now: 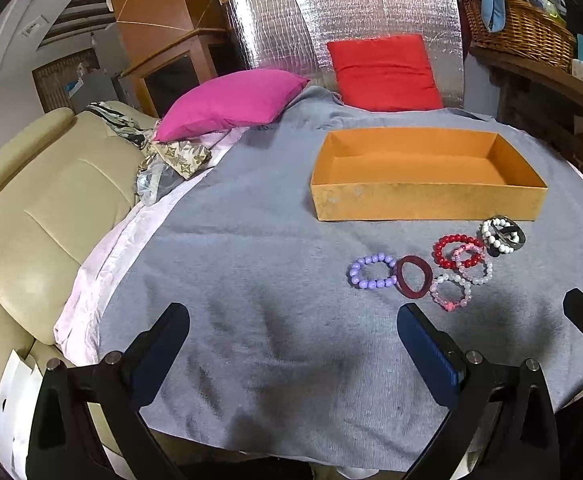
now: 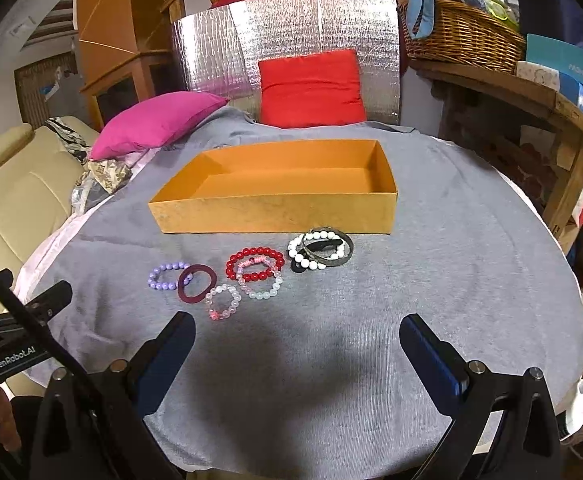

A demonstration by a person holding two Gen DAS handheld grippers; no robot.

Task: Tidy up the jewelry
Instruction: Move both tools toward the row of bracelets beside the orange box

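Left gripper (image 1: 293, 322) hangs over the near left part of the grey cloth (image 1: 251, 240), jaws spread wide, nothing between them. Right gripper (image 2: 297, 332) hangs over the near middle of the cloth, jaws also wide apart and holding nothing; its tip shows at the right edge of the left wrist view. Far left: beige sofa (image 1: 31, 200), then a pink cushion (image 1: 231, 102) at the far edge of the cloth, a red cushion (image 1: 385, 72) leaning on silver foil sheeting (image 1: 275, 36) behind it. Orange box (image 2: 275, 210) sits open on the cloth, far of the jewelry, nothing visible inside. Jewelry lies in a loose row just near of the box, left to right: purple bead bracelet (image 2: 167, 276), dark red band (image 2: 197, 283) overlapping its right side, clear bead bracelet with pink charm (image 2: 223, 302), red bead bracelet (image 2: 254, 263) with a pink bracelet (image 2: 257, 264) across it and a pale bead bracelet (image 2: 263, 286) touching its near right, then white bead bracelet (image 2: 311, 250) tangled with a dark metal bangle (image 2: 337, 258) and a black piece, type unclear. Wicker basket (image 2: 463, 38) on a wooden shelf, far right.
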